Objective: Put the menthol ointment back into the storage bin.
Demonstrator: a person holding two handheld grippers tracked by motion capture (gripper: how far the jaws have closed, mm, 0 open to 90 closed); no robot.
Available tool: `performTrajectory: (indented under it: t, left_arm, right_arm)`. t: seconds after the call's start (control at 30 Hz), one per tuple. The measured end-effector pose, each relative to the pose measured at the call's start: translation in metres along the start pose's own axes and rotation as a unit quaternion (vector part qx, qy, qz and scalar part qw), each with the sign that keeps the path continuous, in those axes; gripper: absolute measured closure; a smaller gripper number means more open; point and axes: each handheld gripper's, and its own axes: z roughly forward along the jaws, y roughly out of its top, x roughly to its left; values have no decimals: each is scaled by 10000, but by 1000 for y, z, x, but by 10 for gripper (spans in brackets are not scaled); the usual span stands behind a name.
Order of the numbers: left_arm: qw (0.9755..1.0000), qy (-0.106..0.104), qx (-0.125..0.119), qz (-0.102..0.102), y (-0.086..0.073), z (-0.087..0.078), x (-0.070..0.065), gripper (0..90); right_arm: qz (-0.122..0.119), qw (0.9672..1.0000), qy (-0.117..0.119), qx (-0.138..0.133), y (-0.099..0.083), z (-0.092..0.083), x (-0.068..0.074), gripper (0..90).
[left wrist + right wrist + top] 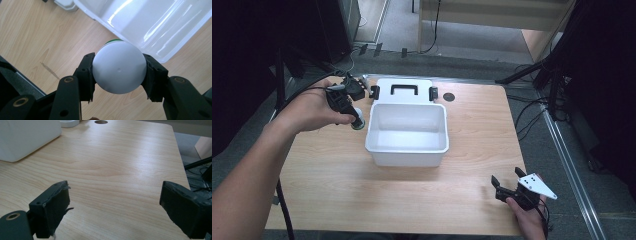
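1. Across the middle of the high view: wooden table, pale grain, rounded corners, a cable hole near its far edge. Broad bare board lies in the lower half of the frame and to the right of the tub; the edges drop to grey floor on all sides.
2. Centre of the high view: white plastic tub, open-topped, seemingly empty, glossy inside. Thin rigid walls, probably light; the rim is the likely obstacle for anything brought in from the side.
3. Above the tub, touching or just beside its far rim: white lid lying flat, black handle and two black latches.
4. Centre left of the high view: left gripper, held in a hand with the forearm entering from lower left. Jaws closed around a small round jar; in the left gripper view the pads press its opposite sides.
5. Lower right of the high view: right gripper, low near the table's near edge, jaws spread apart and holding nothing; the right gripper view shows bare board between them.
6. Just left of the tub's rim, lifted off the table as far as can be judged: white-capped jar, green band showing behind the cap. Smooth and hard, likely light and slippery; a grip across the cap's widest span suits it.
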Motion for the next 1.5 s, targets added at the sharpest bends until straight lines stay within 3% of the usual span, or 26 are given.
performTrajectory:
  t: [0.77,1.17,1.5]
  left_arm:
    - [9996,-34,-17,268,28,8,-19,510]
    - [9991,-85,23,406,38,24,-27,510]
    - [9990,-105,87,437,35,41,-27,509]
  right_arm:
    - [-1,10000,25,-17,0,0,0,95]
    - [-1,10000,53,0,0,0,0,96]
    - [-6,10000,82,-5,0,0,0,95]
